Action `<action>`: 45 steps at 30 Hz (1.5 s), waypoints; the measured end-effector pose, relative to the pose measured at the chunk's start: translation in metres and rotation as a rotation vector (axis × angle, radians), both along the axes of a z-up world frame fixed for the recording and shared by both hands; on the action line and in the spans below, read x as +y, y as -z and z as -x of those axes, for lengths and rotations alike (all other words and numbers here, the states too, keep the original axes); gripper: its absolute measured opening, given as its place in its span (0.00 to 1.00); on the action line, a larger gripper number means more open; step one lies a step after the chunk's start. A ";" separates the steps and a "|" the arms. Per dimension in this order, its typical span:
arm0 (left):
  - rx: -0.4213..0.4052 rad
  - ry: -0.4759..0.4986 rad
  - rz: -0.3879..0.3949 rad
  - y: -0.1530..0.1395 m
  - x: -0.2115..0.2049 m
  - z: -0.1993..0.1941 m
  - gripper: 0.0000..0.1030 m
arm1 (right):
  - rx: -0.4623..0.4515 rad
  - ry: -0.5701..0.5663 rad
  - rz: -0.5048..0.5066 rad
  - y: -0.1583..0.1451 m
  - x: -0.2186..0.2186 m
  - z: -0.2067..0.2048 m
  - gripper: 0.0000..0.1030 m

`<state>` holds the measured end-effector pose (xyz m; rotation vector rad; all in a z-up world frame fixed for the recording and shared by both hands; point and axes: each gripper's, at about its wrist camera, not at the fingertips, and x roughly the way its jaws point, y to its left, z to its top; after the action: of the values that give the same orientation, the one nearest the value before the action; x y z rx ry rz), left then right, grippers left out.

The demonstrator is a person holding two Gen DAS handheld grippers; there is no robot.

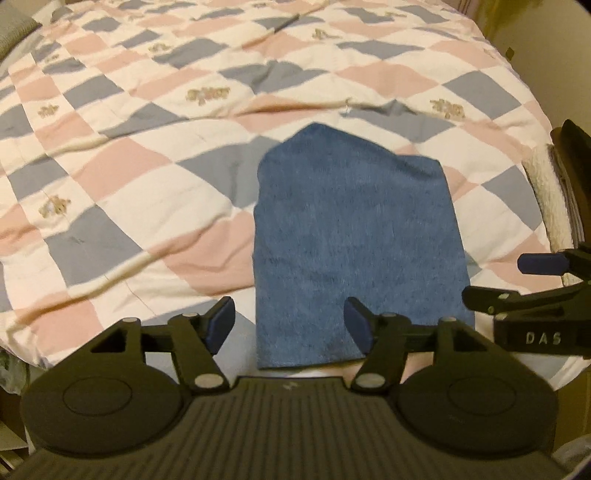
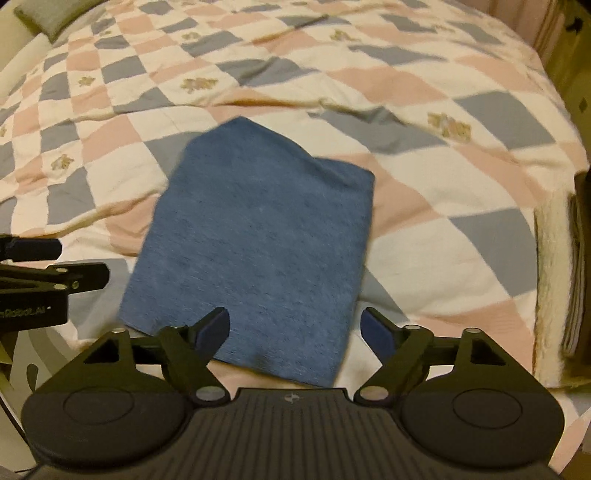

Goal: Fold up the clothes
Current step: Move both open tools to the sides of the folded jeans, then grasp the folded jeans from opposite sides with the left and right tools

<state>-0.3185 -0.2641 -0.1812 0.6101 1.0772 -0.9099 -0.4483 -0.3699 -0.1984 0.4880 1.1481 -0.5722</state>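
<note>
A blue cloth lies folded flat on the checked bedspread, its far end coming to a point. In the right wrist view the same blue cloth slants toward the near left. My left gripper hovers open over the cloth's near left corner, nothing between its blue pads. My right gripper is open above the cloth's near edge and holds nothing. The right gripper's finger shows at the right edge of the left wrist view, and the left gripper's finger shows at the left edge of the right wrist view.
The quilted bedspread of pink, grey-blue and cream diamonds covers the bed, with wrinkles beyond the cloth. A cream fleecy stack of folded fabric sits at the bed's right edge. A grey pillow lies at the far left corner.
</note>
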 end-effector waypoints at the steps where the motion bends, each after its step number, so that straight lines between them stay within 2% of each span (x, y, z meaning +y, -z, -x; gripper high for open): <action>1: -0.003 -0.002 -0.002 -0.002 0.001 0.000 0.60 | 0.001 -0.003 0.003 -0.001 0.002 -0.001 0.81; 20: 0.003 0.022 -0.120 -0.001 0.015 0.028 0.64 | 0.041 -0.010 -0.029 -0.002 0.011 0.023 0.84; 37: -0.008 0.077 -0.131 -0.002 0.006 0.045 0.68 | 0.060 0.022 -0.067 0.009 0.004 0.041 0.85; 41: 0.026 0.091 -0.100 0.002 0.009 0.038 0.72 | 0.005 0.028 -0.117 0.013 -0.003 0.047 0.86; 45: 0.162 0.039 -0.023 0.012 0.019 0.001 0.76 | -0.140 0.103 -0.248 0.024 -0.031 0.066 0.87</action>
<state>-0.3198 -0.2447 -0.1929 0.5858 1.2253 -0.9953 -0.5148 -0.4005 -0.2222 0.7923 1.0688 -0.4778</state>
